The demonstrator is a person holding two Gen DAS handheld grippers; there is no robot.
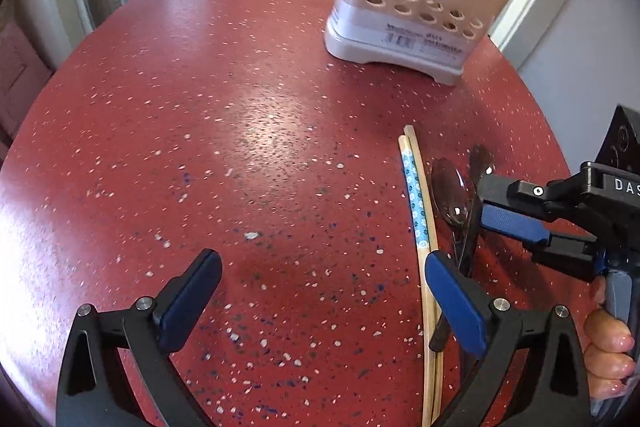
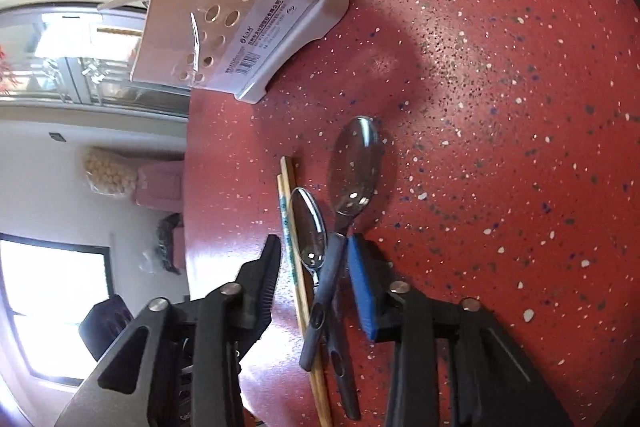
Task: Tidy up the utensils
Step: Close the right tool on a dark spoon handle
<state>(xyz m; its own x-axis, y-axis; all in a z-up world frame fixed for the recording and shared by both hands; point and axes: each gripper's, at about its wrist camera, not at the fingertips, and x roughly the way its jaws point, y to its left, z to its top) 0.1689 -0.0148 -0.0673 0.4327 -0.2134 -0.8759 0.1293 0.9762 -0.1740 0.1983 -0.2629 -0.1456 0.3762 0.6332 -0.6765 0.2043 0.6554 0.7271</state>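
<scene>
Left claw [image 1: 324, 303] gapes wide above the speckled red counter [image 1: 240, 131]; right claw [image 2: 316, 279] straddles two dark-handled steel spoons [image 2: 320, 291], pads apart.

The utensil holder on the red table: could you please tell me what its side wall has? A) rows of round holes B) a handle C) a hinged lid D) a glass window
A: the utensil holder shows rows of round holes in its wall above a barcode label.

A red speckled table [image 1: 200, 107] stands in a bright room, white walls [image 2: 52, 163] and a sunlit window [image 2: 48, 299] behind.
</scene>
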